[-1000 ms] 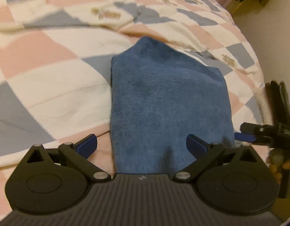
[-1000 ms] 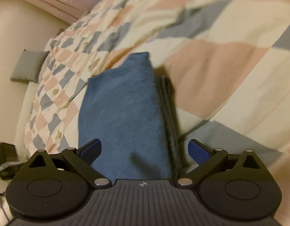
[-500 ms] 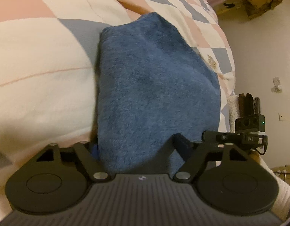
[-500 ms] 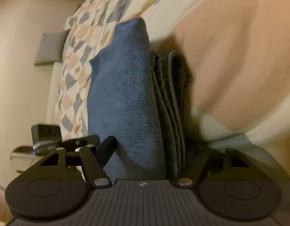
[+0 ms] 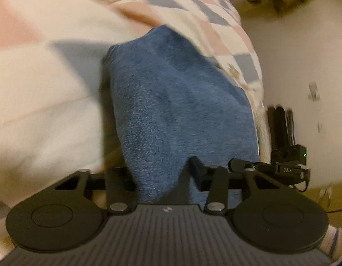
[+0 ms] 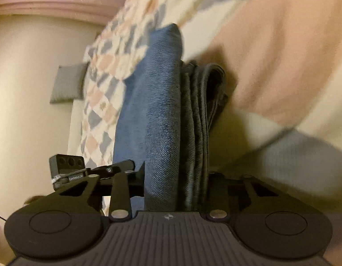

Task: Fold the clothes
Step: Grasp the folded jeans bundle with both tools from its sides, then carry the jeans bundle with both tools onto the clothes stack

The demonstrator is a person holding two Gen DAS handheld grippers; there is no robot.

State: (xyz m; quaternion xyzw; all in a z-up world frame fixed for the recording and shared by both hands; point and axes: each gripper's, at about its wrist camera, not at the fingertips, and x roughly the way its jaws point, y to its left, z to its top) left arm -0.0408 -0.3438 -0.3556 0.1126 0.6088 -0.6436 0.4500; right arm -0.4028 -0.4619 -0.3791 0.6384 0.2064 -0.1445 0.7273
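**Both grippers clamped on folded blue garment**

Since a second ago, both pairs of jaws have been closed from wide open onto the folded blue garment (image 5: 179,110), and the cameras have been brought in close. The garment is seen lying on the checkered quilt (image 5: 49,88) near the bed edge, folded layers stacked at its side (image 6: 197,122). The left gripper (image 5: 162,173) is pinched on the near end; the right gripper (image 6: 177,177) is squeezed across the stacked layers. Pink, grey and cream squares are shown on the quilt. A beige wall (image 6: 26,88) and a grey cushion (image 6: 66,84) are visible beyond. Views are blurred.
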